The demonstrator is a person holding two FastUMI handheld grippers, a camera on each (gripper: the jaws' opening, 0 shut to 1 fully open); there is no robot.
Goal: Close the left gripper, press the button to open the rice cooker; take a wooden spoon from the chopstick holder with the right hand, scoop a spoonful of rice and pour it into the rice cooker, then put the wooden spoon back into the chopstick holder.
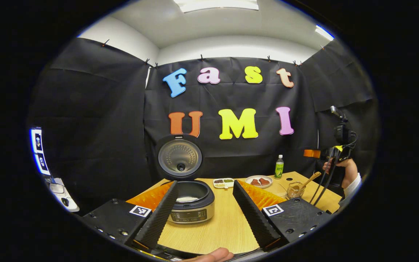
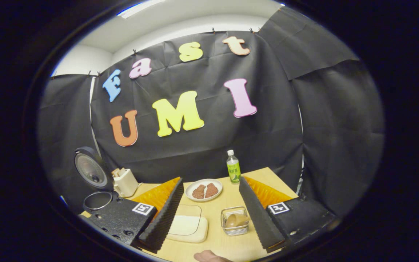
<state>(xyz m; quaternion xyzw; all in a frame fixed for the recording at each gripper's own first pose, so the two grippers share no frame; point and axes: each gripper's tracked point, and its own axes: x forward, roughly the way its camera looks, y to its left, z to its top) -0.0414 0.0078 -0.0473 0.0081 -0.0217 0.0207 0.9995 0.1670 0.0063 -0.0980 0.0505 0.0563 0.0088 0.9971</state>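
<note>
- 1 rice cooker [image 1: 191,203] stands on the wooden desk [image 1: 224,225], lid [image 1: 179,157] up and upright; the inner side of the lid is grey metal w/ small dots and a dark knob at centre.
- The pot inside is dark; a white layer lies at its bottom. The front is silver w/ a dark control panel.
- In the right gripper view the rice cooker [image 2: 96,189] sits at the far left, lid open too; 1 cream-coloured item [image 2: 125,182] is just beside it, I cannot tell what.
- 1 wooden spoon [image 1: 306,182]: light brown, handle tilted up to the right, standing in the chopstick holder [image 1: 294,191], which is 1 wire basket near the right desk edge.
- From the right gripper view the chopstick holder [image 2: 235,220] is seen from above, w/ the spoon's brown bowl [image 2: 235,219] inside.
- 1 white flat box of rice [image 2: 187,223] w/ a clear lid lies left of the holder.
- 1 plate [image 2: 204,190] w/ 2 brown pieces; 1 green bottle [image 2: 233,166] w/ white cap behind it.
- 1 small tray [image 1: 223,182] w/ several compartments, near the plate.
- Left gripper [image 1: 204,211]: fingers spread wide, nothing between them; the cooker is ahead between them.
- Right gripper [image 2: 209,218]: fingers spread wide, holding nothing; holder is ahead, nearer the right finger.
- In the left gripper view the right gripper [image 1: 336,153] is at far right, above the desk, held by a hand [image 1: 346,171] w/ white sleeve.
</note>
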